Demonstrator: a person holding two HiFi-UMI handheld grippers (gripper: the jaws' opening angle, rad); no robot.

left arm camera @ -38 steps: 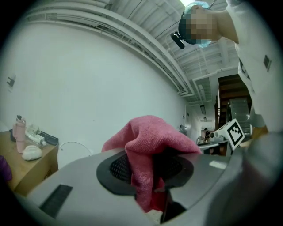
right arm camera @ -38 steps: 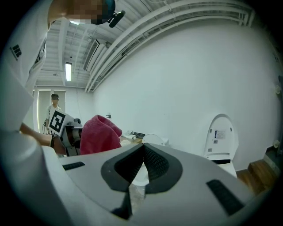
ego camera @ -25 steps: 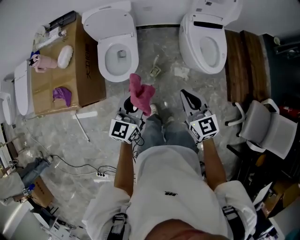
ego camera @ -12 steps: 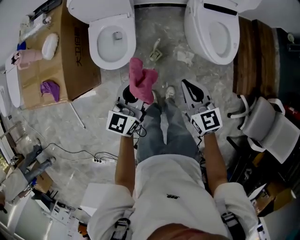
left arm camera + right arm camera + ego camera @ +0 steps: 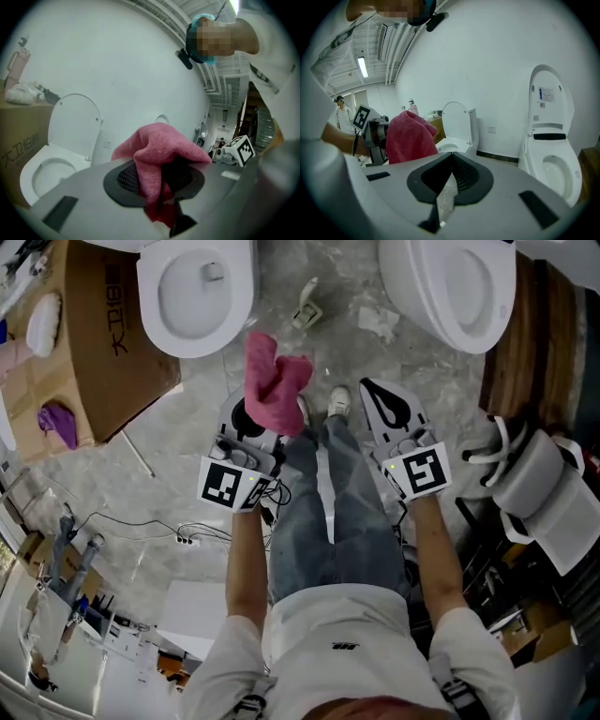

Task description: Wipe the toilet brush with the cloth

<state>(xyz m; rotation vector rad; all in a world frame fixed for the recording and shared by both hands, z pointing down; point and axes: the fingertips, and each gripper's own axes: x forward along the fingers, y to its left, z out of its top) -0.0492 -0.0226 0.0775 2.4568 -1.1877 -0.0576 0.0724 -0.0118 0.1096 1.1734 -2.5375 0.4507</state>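
Above marble floor (image 5: pixel 187 486), pink cloth (image 5: pixel 273 381) sits clamped in left gripper (image 5: pixel 158 178).

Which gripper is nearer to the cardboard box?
Left. The left gripper, holding the pink cloth, is a short way from the corner of the cardboard box. The right gripper is farther away, on the other side of the person's legs.

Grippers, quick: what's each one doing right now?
Left gripper: closed on the pink cloth.
Right gripper: closed, holding nothing.
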